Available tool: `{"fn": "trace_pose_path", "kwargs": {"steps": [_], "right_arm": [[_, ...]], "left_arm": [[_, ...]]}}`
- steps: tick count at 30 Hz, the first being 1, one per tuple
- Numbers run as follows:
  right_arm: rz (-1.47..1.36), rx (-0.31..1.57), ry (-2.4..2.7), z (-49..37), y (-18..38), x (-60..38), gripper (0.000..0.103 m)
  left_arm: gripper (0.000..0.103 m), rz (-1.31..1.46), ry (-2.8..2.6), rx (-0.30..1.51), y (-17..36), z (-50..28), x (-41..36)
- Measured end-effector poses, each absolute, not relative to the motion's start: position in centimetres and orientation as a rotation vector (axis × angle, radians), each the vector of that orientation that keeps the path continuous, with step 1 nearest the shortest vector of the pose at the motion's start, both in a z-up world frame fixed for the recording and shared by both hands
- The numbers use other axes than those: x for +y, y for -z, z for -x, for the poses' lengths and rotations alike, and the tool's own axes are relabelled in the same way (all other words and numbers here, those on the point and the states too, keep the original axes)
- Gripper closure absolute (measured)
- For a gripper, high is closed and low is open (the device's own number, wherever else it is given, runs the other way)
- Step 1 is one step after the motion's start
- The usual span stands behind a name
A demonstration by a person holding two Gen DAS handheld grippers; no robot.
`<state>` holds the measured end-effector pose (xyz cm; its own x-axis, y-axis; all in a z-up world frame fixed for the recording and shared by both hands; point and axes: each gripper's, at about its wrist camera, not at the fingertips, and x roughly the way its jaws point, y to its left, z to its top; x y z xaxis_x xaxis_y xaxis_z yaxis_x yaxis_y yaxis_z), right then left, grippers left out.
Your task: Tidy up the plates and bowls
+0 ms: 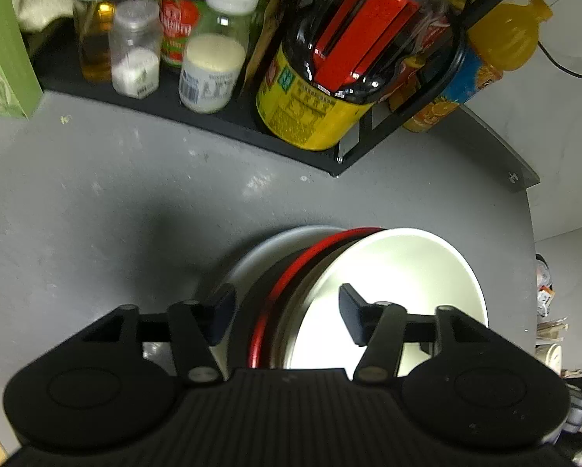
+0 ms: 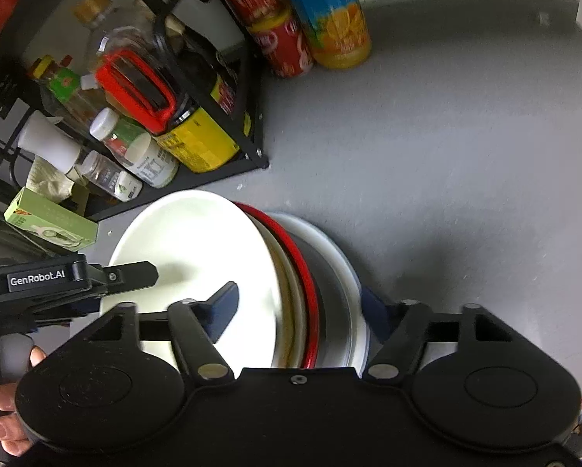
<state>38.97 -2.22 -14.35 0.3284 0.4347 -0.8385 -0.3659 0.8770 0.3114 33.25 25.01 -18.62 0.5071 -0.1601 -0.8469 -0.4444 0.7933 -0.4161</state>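
Observation:
A stack of dishes rests on the grey counter (image 1: pixel 96 194): a white bowl (image 1: pixel 400 272) sits in a black bowl with a red rim (image 1: pixel 283 284), on a white plate (image 1: pixel 260 253). My left gripper (image 1: pixel 287 307) is open, straddling the stack's near rims, one finger over the plate and one inside the white bowl. In the right wrist view the white bowl (image 2: pixel 197 241), the red rim (image 2: pixel 304 272) and the plate (image 2: pixel 343 272) lie between the fingers of my open right gripper (image 2: pixel 298 309). Neither gripper's pads press on the dishes.
A black wire rack (image 1: pixel 252 128) behind the stack holds a yellow-labelled dark jug (image 1: pixel 314 109), jars and bottles. An orange drink bottle (image 2: pixel 337 19) and a red bottle (image 2: pixel 279 39) stand beside it. A green box (image 1: pixel 3 58) lies left. A hand (image 2: pixel 7 420) holds the left gripper's housing (image 2: pixel 38 280).

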Motion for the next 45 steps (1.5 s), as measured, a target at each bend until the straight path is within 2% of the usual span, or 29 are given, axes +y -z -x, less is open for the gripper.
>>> {"fn": "trace_pose_path", "kwargs": {"steps": [6, 13, 17, 33, 45], "right_arm": [[-0.091, 1.092, -0.479, -37.6, 13.7, -3.0, 0.02], [-0.059, 1.033, -0.428, -36.0, 12.4, -4.4, 0.013], [0.006, 0.933, -0.423, -34.7, 10.5, -4.7, 0.0], [-0.066, 0.782, -0.387, -29.1, 5.8, -10.3, 0.0], [-0.053, 0.687, -0.351, -21.8, 3.5, -11.4, 0.0]], "left_arm": [[0.024, 0.561, -0.158, 1.006, 16.8, -32.9, 24.9], [0.022, 0.459, -0.145, 0.978, 15.3, -32.7, 24.0], [0.017, 0.423, -0.129, 0.95, 14.4, -32.3, 23.0], [0.002, 0.351, -0.116, 0.781, 9.2, -25.9, 18.7], [0.001, 0.318, -0.136, 0.711, 7.1, -17.4, 16.6]]}}
